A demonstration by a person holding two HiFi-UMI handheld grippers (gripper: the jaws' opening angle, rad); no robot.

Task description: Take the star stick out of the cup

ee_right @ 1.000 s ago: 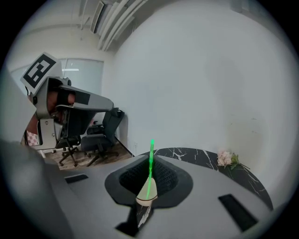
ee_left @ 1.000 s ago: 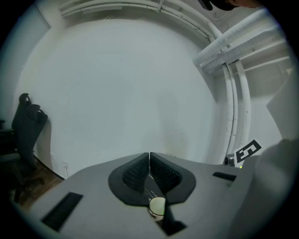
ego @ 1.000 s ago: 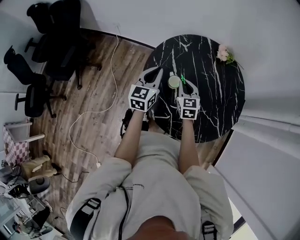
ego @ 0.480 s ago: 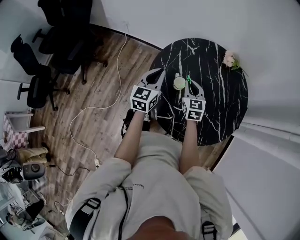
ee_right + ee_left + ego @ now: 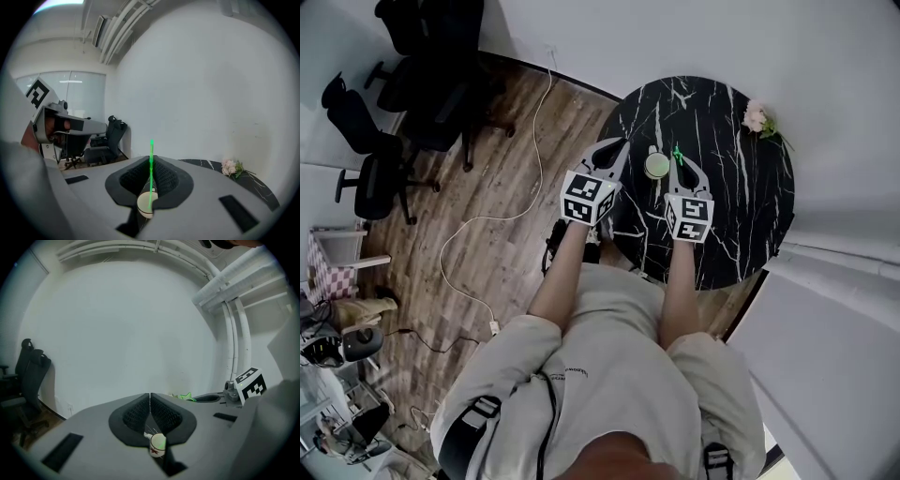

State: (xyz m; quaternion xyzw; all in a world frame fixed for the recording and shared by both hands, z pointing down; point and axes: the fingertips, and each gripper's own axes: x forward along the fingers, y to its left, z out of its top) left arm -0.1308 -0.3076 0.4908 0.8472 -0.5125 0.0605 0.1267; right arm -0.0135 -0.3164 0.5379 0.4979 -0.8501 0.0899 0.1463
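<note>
Fingers (image 5: 165,177) of right gripper (image 5: 151,161) clamped on green star stick (image 5: 151,152), cup (image 5: 657,166) at its 9 o'clock, left gripper (image 5: 150,397) clenched empty

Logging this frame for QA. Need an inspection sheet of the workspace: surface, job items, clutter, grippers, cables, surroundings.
Surface: round black marble-pattern table, mostly bare.
Job's things: cup upright near the table's near-left side; green star stick upright, its lower end at the cup; cannot tell if it is clear of the cup.
Clutter: pink flowers at the far table edge.
Grippers: right gripper shut on the star stick; left gripper shut, empty, beside the cup.
Cables: white cable loose across the floor.
Surroundings: wood floor, black office chairs, white walls.
</note>
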